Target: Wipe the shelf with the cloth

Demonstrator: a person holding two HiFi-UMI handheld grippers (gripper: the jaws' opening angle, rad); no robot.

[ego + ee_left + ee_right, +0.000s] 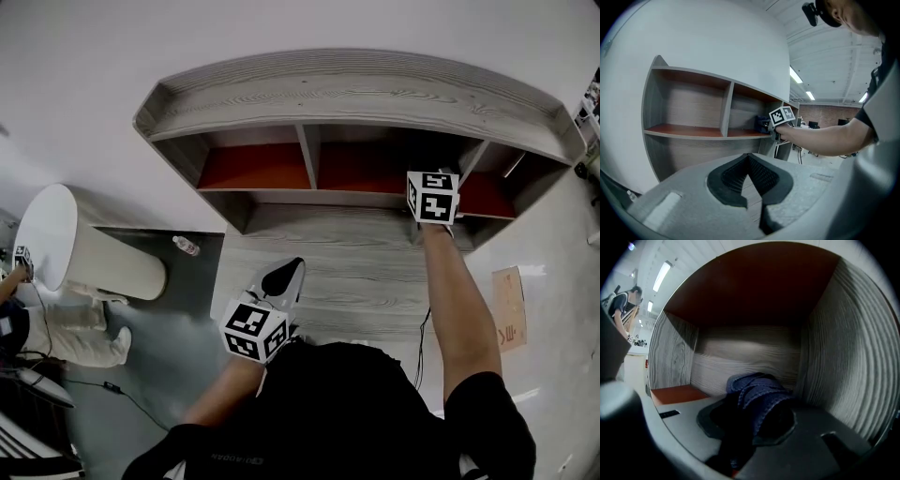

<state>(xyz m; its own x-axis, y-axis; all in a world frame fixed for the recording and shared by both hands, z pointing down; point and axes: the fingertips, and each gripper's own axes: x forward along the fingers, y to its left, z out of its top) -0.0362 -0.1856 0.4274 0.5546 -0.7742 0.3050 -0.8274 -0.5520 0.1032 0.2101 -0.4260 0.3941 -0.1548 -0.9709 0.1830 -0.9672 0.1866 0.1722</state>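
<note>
Right gripper view: the right gripper [754,420] is clamping a bunched dark blue cloth [759,390] between its jaws, with the folds spilling forward over the pads. The cloth is sitting inside a compartment of the grey wood-grain shelf [843,348], close to the back panel and just beside the side wall at the view's right. A strip of orange-red compartment floor [675,393] is showing at lower left.

Head view: the right arm [459,309] is reaching into the right-hand end of the middle of three compartments, and its marker cube [432,197] is sitting at the opening. Meanwhile the left gripper [289,274] is hovering at the left edge of the lower board [356,272], well apart from the cloth. A small bottle [186,246] is lying on the dark floor to the left.

Left gripper view: the jaws are meeting at their tips, with nothing between them.
</note>
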